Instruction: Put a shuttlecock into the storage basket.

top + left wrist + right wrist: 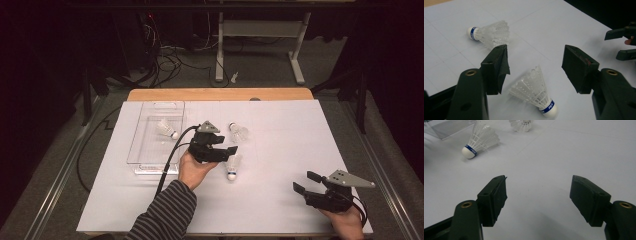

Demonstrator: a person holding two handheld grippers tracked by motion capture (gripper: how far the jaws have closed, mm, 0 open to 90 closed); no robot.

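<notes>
Three white shuttlecocks with blue-banded cork tips are in sight. One shuttlecock (167, 129) lies inside the clear tray (150, 167). A second shuttlecock (239, 132) (490, 33) rests on the white sheet beyond my left gripper. The third shuttlecock (232, 167) (536, 92) (480, 141) lies on its side just below my left gripper (226, 144) (535, 53), whose jaws stand open above it without touching. My right gripper (306, 182) (539, 180) (624, 42) is open over bare sheet at the front right, nothing between its jaws.
The white sheet (280, 150) covers most of the wooden table (220, 94). The clear tray stands at the left, long side running away from me. A cable (170, 160) trails from the left gripper past the tray's corner. Desk legs and wires lie on the floor beyond.
</notes>
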